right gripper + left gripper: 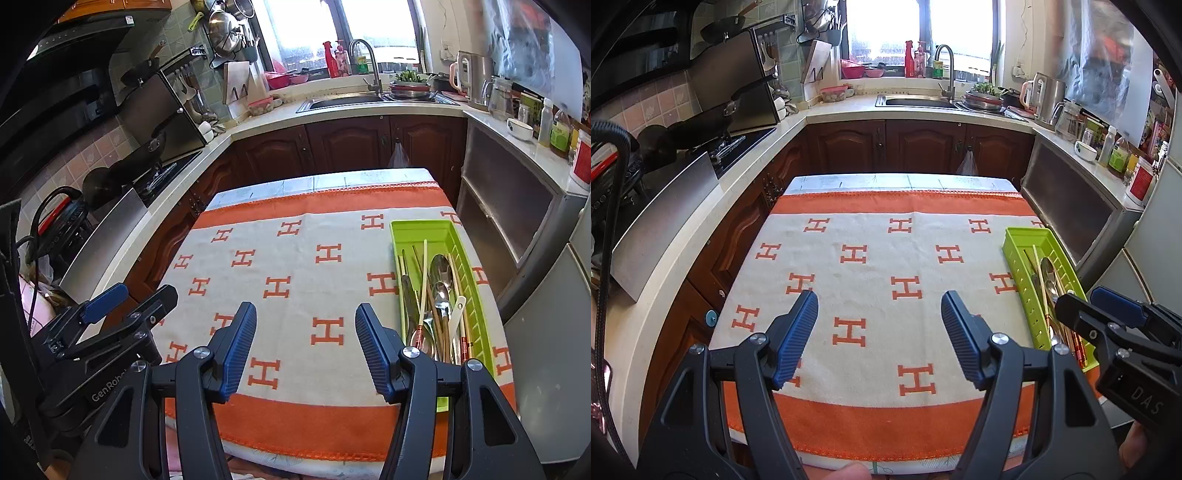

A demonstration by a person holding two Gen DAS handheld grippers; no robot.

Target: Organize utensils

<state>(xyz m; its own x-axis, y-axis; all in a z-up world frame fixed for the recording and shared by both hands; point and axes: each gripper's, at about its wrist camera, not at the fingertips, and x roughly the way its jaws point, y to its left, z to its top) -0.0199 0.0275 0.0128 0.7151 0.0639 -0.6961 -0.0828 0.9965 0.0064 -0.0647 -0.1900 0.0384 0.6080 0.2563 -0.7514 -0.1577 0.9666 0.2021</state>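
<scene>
A green utensil tray lies along the right side of the table, also in the left wrist view. It holds several utensils: metal spoons, pale chopsticks and a white spoon. My left gripper is open and empty above the cloth at the table's near middle. My right gripper is open and empty, just left of the tray's near end. Each gripper shows at the edge of the other's view.
An orange and cream cloth with H marks covers the table. Kitchen counters surround it: a stove at left, a sink at the back, and a steel cabinet close on the right.
</scene>
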